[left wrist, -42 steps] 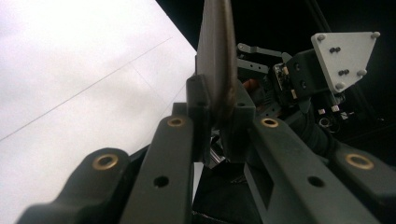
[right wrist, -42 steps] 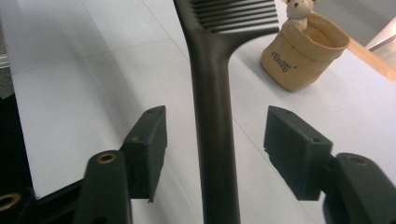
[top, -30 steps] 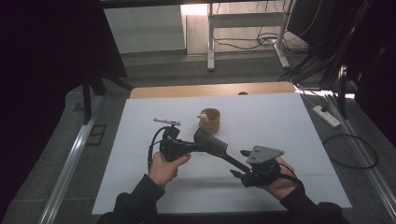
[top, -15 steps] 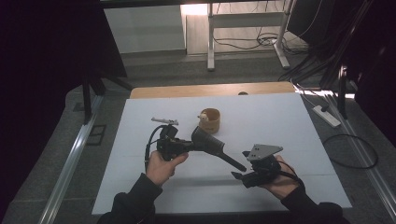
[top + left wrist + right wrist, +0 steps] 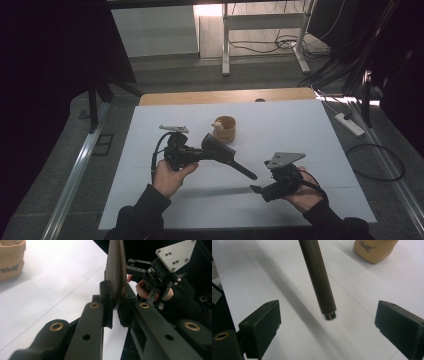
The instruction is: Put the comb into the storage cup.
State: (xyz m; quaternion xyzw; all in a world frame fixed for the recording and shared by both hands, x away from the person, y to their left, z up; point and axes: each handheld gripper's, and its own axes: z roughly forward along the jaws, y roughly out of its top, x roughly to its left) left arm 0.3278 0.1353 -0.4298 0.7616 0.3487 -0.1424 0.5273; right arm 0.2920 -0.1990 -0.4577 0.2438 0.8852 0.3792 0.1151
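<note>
**Right fingers spread wide off the handle; left gripper keeps the blade clamped**

The left gripper (image 5: 200,152) is clenched on the flat blade end of a dark spatula (image 5: 227,157), held off the white table (image 5: 300,130). In the left gripper view the thin blade (image 5: 115,270) stands edge-on between the two pads, pinched tight. The spatula's round handle slants toward the near right, its tip hanging free above the table.

A second ago the right gripper (image 5: 257,189) sat up against the handle's end. Its fingers have just been opening, and now they stand wide apart with nothing pressed between them: in the right gripper view the handle's end (image 5: 329,315) hangs between the two pads (image 5: 262,322) with clear space on both sides, touching neither. In the high view the right gripper now sits just near and right of the handle tip, apart from it. The left hand has hardly shifted.

The tan cup (image 5: 225,129) sits in the same spot on the table, just beyond the spatula's blade.
</note>
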